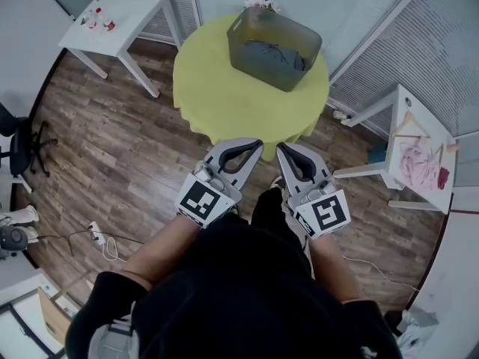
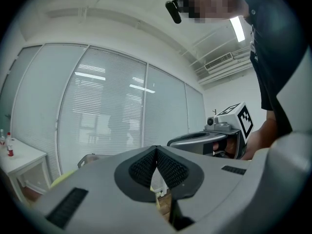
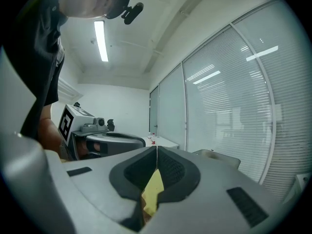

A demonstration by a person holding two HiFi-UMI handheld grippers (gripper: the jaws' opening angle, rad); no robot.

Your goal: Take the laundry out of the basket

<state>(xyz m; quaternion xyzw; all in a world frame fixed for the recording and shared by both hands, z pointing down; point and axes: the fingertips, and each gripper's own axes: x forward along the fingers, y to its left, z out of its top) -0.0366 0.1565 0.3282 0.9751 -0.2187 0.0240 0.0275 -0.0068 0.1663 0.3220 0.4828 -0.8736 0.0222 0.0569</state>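
Both grippers, left (image 1: 241, 154) and right (image 1: 290, 157), have jaws clenched on nothing, short of the round yellow table (image 1: 217, 88); the grey plastic basket (image 1: 273, 49) of dark laundry (image 1: 275, 53) lies straight ahead, neither gripper clearly nearer.

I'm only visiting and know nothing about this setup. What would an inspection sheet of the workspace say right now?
Surface: round table under a yellow cloth.
Job's things: grey basket on the table's far side, dark laundry inside.
Clutter: small bottles on a white side table; pink cloth on the right-hand table.
Grippers: left gripper and right gripper both shut, empty, short of the table.
Cables: power strip with a white cable on the floor.
Surroundings: wooden floor, office chair, window blinds.
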